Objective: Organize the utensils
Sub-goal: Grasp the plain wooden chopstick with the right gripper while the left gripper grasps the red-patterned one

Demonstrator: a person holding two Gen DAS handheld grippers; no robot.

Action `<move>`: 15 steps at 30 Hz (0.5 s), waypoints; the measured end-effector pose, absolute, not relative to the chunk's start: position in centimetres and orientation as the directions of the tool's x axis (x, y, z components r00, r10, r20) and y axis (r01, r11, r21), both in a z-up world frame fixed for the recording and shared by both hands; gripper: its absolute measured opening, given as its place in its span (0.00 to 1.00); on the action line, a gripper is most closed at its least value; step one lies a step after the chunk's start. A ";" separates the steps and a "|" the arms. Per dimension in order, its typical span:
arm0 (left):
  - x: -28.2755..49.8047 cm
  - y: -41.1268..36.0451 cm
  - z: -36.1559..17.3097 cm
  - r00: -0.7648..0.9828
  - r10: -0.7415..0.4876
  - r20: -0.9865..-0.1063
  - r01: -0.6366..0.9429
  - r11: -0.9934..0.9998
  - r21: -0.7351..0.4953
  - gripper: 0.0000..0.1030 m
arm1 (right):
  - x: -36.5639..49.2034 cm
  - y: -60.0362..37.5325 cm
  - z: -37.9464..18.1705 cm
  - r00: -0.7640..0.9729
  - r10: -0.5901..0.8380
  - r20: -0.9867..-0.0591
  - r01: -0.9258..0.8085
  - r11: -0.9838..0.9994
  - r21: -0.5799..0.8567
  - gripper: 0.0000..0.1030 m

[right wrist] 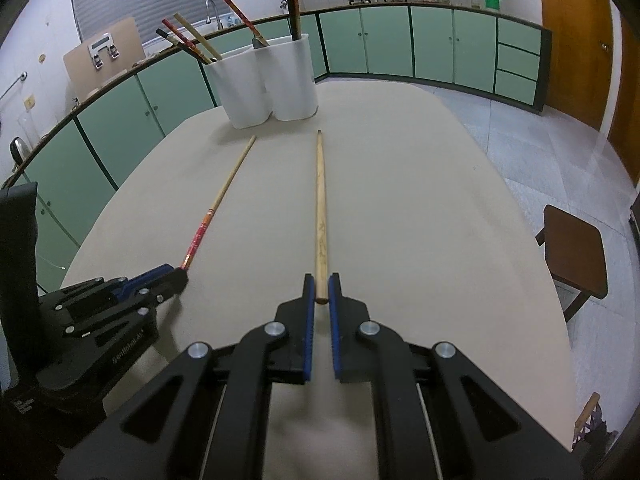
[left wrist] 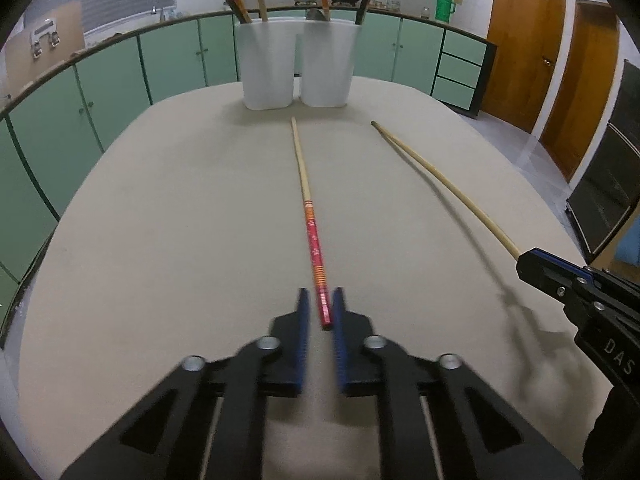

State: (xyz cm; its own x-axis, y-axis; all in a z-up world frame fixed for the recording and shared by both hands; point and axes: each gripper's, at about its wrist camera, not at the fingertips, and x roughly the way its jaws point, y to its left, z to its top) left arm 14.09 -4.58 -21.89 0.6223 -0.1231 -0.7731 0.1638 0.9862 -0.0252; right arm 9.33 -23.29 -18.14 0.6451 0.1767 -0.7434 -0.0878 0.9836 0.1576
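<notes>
Both jaws clamped — left gripper [left wrist: 320,304] on red chopstick [left wrist: 312,236], right gripper [right wrist: 321,290] on plain chopstick [right wrist: 320,208]; "DAS" readable.

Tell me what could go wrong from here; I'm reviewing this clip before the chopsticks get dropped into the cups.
1. Each tool grips its chopstick at the very end: the left tool on the red-patterned chopstick, the right tool on the plain wooden chopstick. The long free ends could swing or slip when lifted.
2. The white cups already hold leaning chopsticks, which an incoming tip may hit.
3. The tools sit close together and could collide.
</notes>
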 end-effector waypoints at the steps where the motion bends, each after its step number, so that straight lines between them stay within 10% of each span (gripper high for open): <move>1: 14.1 -4.5 -21.9 0.623 -0.121 -0.773 0.162 0.987 -0.024 0.06 | 9.3 -23.2 -18.1 0.645 0.176 -0.744 -0.088 0.984 0.156 0.06; 15: 13.3 -3.4 -17.5 0.688 -0.137 -0.713 0.159 0.987 -0.036 0.05 | 9.3 -23.3 -14.5 0.697 0.179 -0.695 -0.117 0.984 0.135 0.06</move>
State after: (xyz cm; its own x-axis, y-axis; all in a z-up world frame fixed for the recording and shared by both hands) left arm 13.32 -3.44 -17.52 0.6878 -0.1373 -0.7128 0.1595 0.9865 -0.0361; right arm 9.26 -23.27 -14.50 0.6966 0.1787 -0.6949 -0.1174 0.9838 0.1354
